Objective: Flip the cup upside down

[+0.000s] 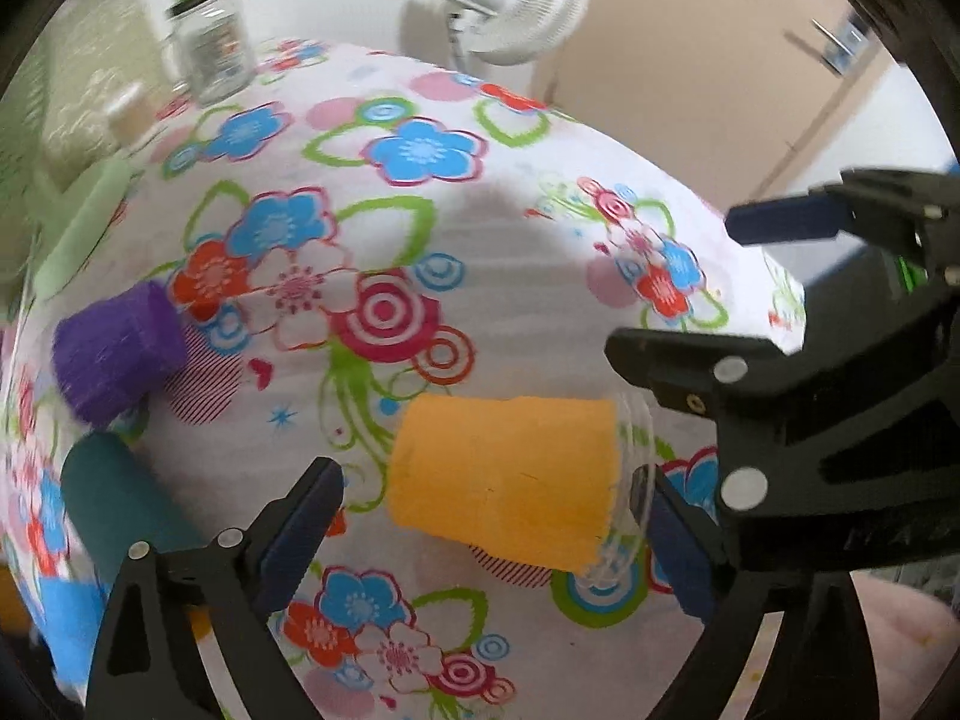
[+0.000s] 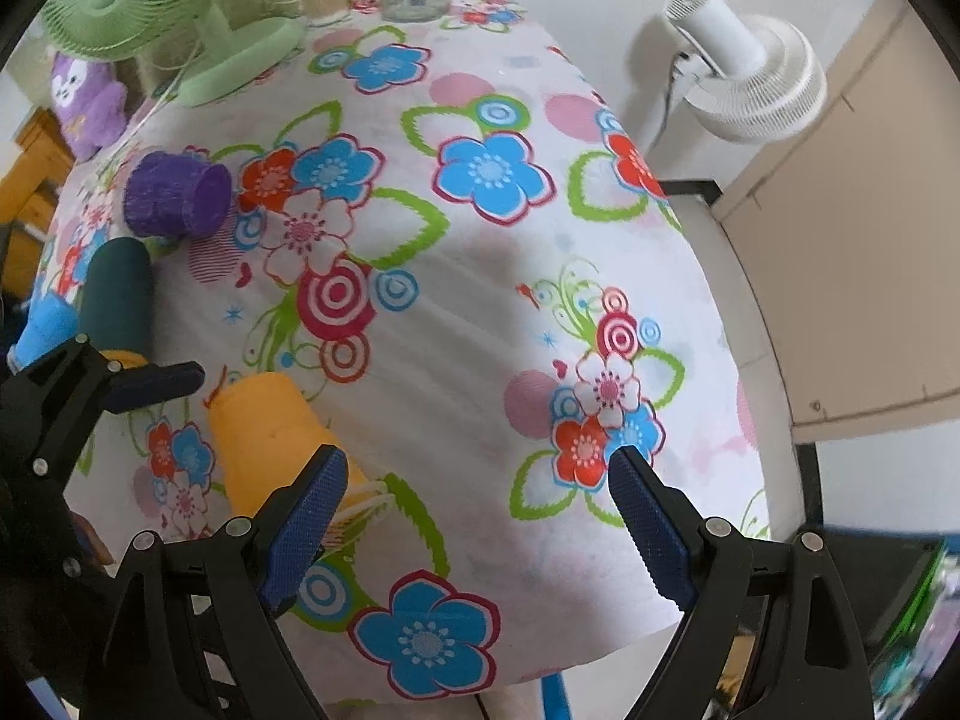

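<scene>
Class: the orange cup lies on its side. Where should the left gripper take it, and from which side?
Grip the orange cup across its felt-wrapped middle, from above: it lies sideways between the open left gripper fingers, clear rim toward the right gripper.

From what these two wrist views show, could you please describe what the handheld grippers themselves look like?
Both are matte black plastic frames with round silver fasteners. The left gripper and the right gripper each carry two angular fingers tipped with dark blue pads that have a fine knurled texture. No cables, markings or sleeves are visible.

No text can be read; the label on the glass jar (image 1: 211, 42) is blurred.
</scene>
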